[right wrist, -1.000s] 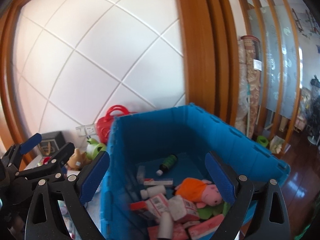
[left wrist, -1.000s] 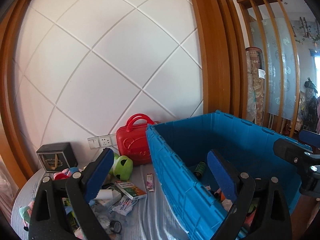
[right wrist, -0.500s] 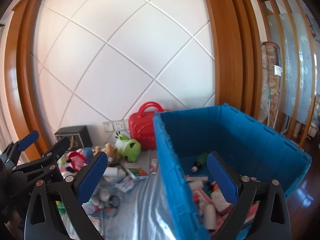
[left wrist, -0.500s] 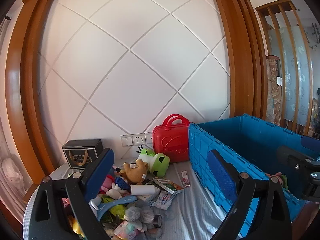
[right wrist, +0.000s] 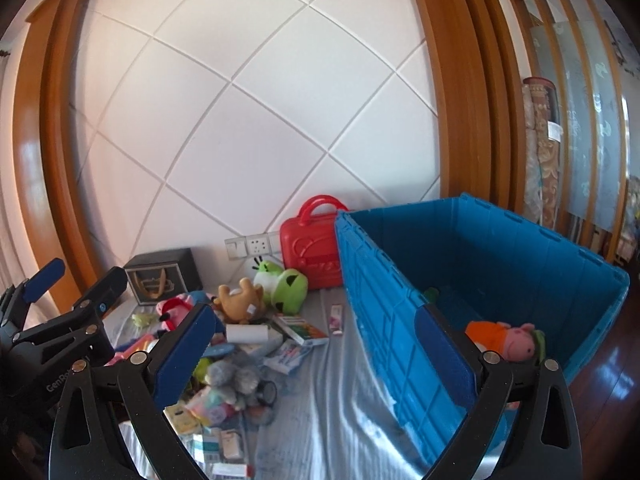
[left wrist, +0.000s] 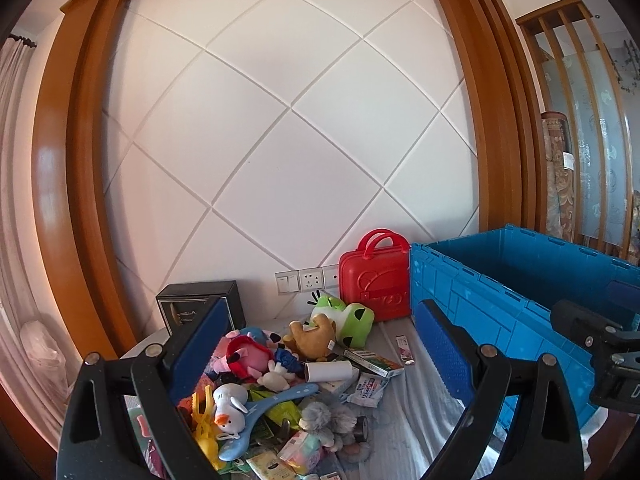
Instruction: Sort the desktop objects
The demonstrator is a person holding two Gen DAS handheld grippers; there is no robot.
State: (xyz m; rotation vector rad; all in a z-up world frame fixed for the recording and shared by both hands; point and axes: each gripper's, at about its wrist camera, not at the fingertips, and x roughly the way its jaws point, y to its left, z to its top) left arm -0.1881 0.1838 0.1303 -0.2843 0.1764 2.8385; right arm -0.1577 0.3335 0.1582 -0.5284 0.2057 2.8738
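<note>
Both grippers hang empty with their jaws spread wide: the left gripper (left wrist: 320, 344) hovers over the heap of clutter, the right gripper (right wrist: 316, 350) straddles the near wall of the blue crate (right wrist: 384, 320). Just beyond the left gripper's pads lie soft toys: a white duck plush (left wrist: 230, 400), a grey fluffy toy (left wrist: 326, 420) and a brown plush (left wrist: 314, 334), mixed with a white paper roll (left wrist: 328, 371) and flat cartons such as the green box (left wrist: 372, 362). The plush pieces look light and squashy, so pinching the body's middle should hold; the cartons are stiff but thin and better taken across their narrow edges. The roll may crush or slip if squeezed hard. Farther off, a red case (left wrist: 374, 284) stands against the wall. Inside the crate, at right, a pink pig plush (right wrist: 506, 338) already rests.
</note>
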